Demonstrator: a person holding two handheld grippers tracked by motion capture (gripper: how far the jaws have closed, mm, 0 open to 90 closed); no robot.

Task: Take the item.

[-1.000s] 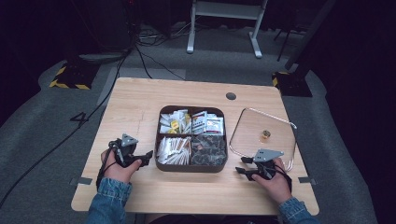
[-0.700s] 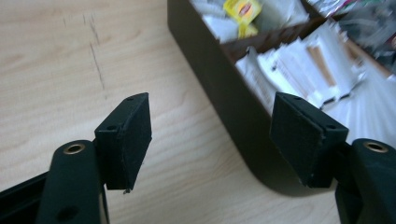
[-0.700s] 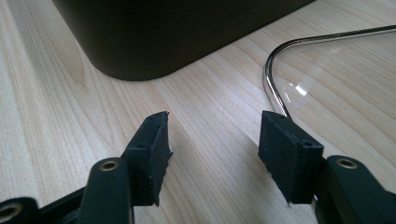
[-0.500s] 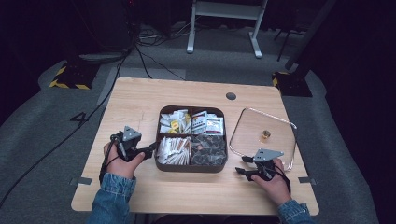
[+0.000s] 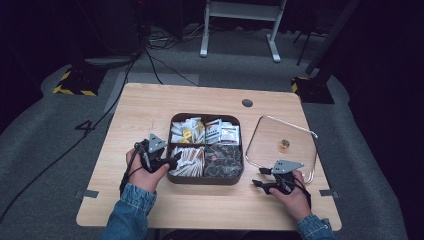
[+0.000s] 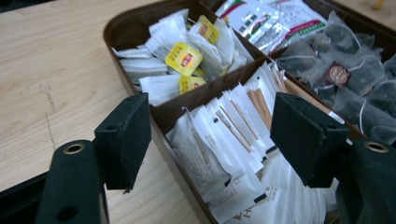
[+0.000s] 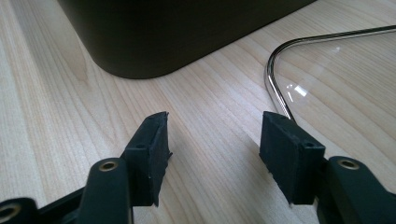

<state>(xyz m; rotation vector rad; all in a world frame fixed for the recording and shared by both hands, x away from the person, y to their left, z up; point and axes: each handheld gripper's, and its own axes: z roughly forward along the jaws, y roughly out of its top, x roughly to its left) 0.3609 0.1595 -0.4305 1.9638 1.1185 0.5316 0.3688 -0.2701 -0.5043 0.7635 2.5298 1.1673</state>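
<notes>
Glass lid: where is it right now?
In the high view, the glass lid lies flat on the table, right of the box, just beyond the right gripper.

Dark brown tray [image 5: 204,179] on pale wood-grain table [image 5: 150,107]; white sachets [image 6: 224,135]; yellow-tagged teabags [image 6: 186,58]; dark mesh bags [image 6: 369,79]; clear lid [image 5: 280,131], chrome-rimmed; black grippers.
</notes>
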